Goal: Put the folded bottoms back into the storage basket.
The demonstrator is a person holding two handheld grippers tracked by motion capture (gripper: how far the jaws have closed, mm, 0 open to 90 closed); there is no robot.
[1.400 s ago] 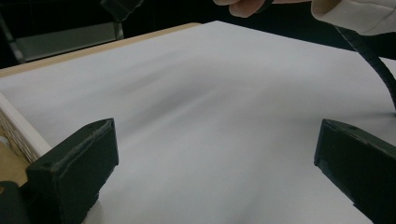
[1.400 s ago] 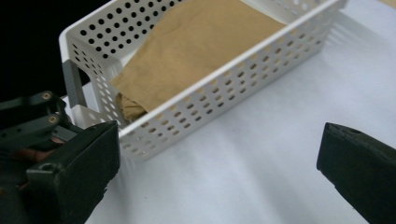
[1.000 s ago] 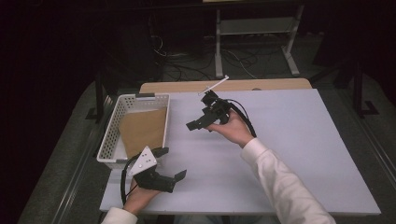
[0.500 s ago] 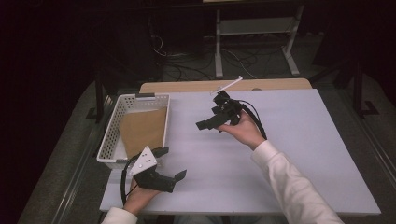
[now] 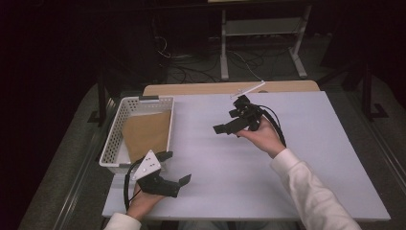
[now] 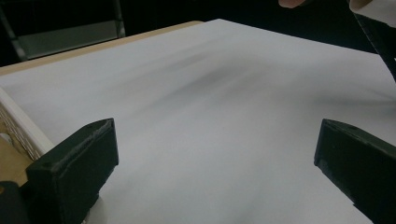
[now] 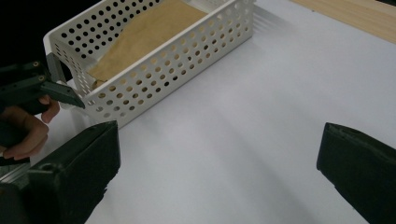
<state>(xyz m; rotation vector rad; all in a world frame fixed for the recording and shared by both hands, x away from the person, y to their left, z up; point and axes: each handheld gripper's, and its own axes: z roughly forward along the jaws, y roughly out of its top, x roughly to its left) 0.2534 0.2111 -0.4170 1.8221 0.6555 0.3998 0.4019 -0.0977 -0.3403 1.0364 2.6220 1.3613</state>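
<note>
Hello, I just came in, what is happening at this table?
A person holds a hand-held gripper in each hand over a white table. Both are open and grip nothing. The left hand-held gripper sits near the front edge beside a white basket with a brown sheet inside. The right hand-held gripper is raised mid-table, pointing toward the basket.

High view looks down on the table (image 5: 287,191); both low gripper views skim it, sharing the basket (image 7: 154,70).

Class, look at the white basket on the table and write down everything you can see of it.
The white basket is a long rectangular tub, plastic by the look of it, with rows of round holes in its walls and a solid rim. It stands upright at the left edge of the white table. A sheet of brown paper lies inside it. The left gripper sits close by its near end; contact cannot be told.
</note>
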